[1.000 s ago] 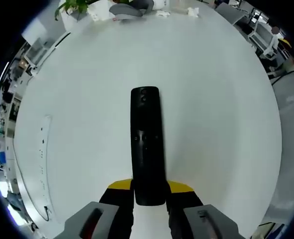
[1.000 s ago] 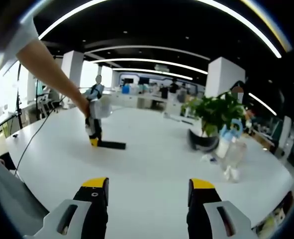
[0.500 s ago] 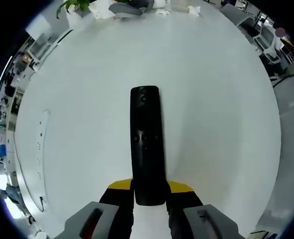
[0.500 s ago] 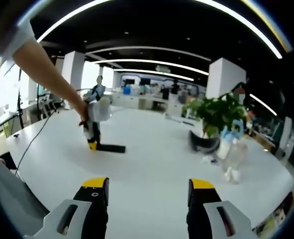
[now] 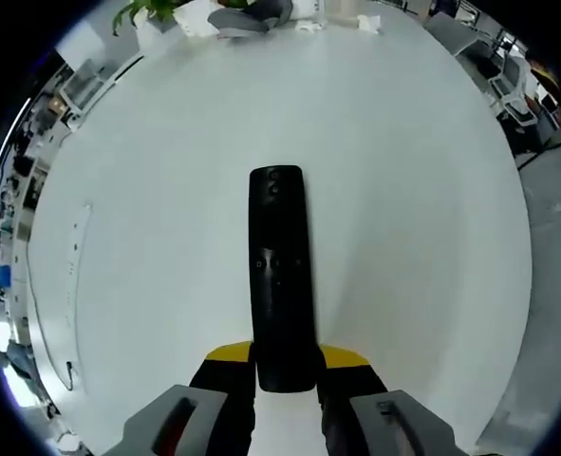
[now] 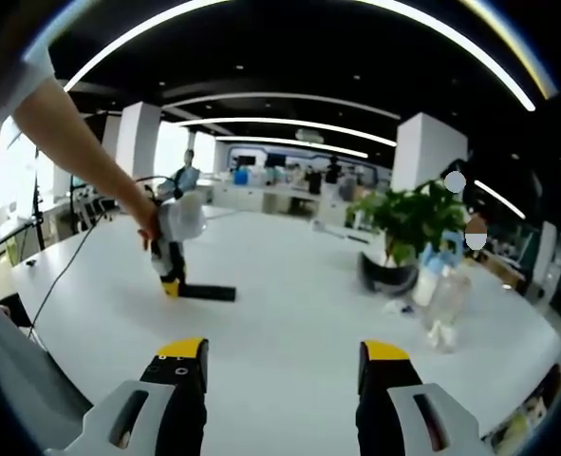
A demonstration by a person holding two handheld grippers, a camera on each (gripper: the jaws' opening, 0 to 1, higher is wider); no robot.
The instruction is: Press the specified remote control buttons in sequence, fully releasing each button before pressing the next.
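Observation:
A long black remote control [image 5: 280, 275] lies on the white table [image 5: 413, 190], its near end clamped between the yellow-tipped jaws of my left gripper [image 5: 286, 357]. Small buttons show near its middle and at its far end. In the right gripper view the same remote [image 6: 204, 292] lies flat across the table, and the left gripper [image 6: 171, 285], held by a person's hand, is shut on its left end. My right gripper [image 6: 285, 353] hovers over the near part of the table, jaws wide apart with nothing between them.
A potted plant [image 6: 403, 228] in a dark pot stands at the right of the table, with a clear bottle [image 6: 446, 299] and small white items beside it. A cable [image 6: 66, 256] trails over the table's left edge. The plant and white items sit at the far rim [image 5: 252, 14].
The left hand with its gripper and the remote has shifted slightly left and lower in the right gripper view. The grip on the remote is unchanged.

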